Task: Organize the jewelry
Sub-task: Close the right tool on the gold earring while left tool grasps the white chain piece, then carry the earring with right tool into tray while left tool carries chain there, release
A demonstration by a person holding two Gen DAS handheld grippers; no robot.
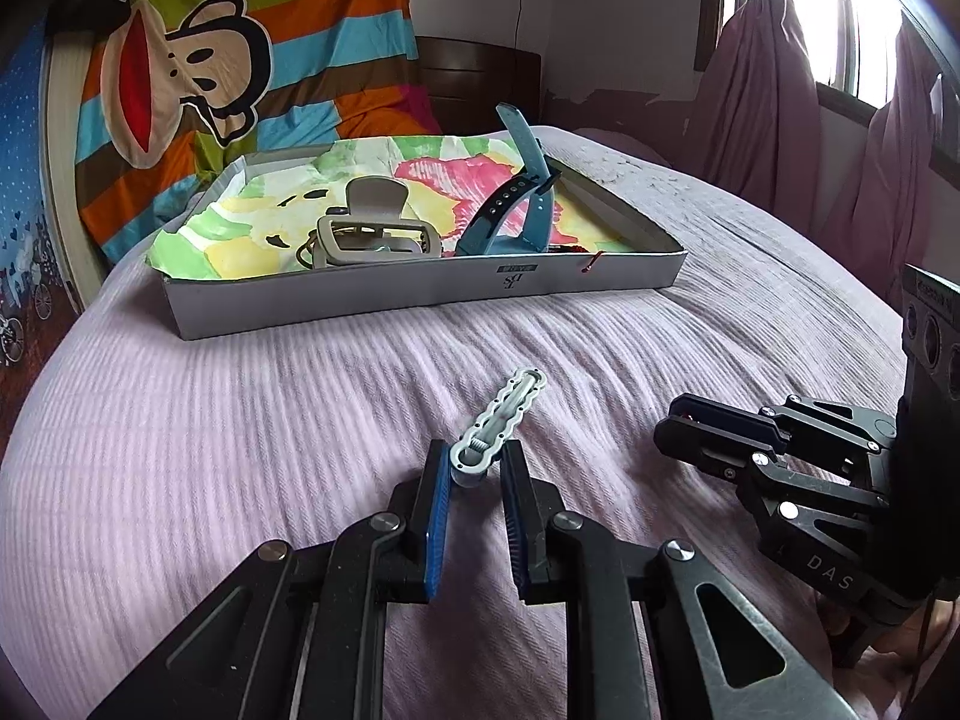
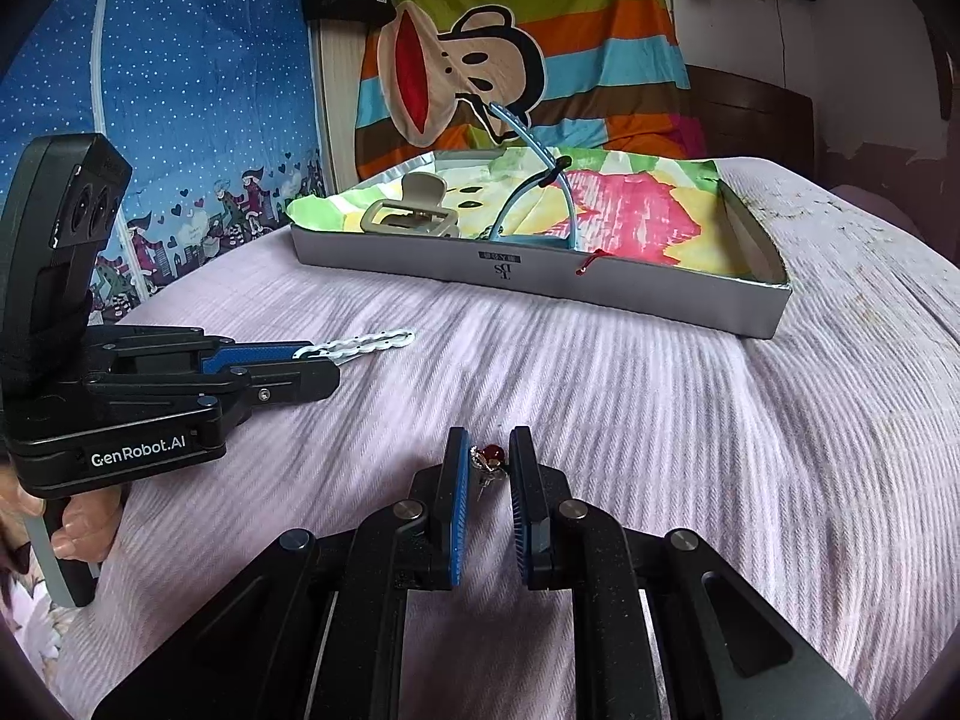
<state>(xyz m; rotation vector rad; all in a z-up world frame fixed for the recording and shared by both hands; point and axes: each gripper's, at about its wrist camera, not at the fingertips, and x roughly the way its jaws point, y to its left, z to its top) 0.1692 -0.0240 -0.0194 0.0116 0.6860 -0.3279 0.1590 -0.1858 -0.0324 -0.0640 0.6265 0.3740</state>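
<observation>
Left gripper (image 1: 474, 468) fingers grasp the near end of a grey clip (image 1: 501, 420) lying on the pink bed (image 1: 240, 420). Right gripper (image 2: 487, 468) fingers are clenched on a small red-beaded earring (image 2: 487, 461) just above the bed. Beyond them, the tray (image 1: 420, 294) holds a claw clip (image 1: 369, 222) and blue watch (image 1: 510, 204).

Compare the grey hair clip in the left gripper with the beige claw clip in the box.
The grey hair clip is long, flat and slim; the beige claw clip is bulky, with upright handles. The hair clip is pinched at one end by the left gripper, stretched out over the pink bedspread; the claw clip lies ungripped in the box on patterned paper. Both are pale hair accessories.
</observation>
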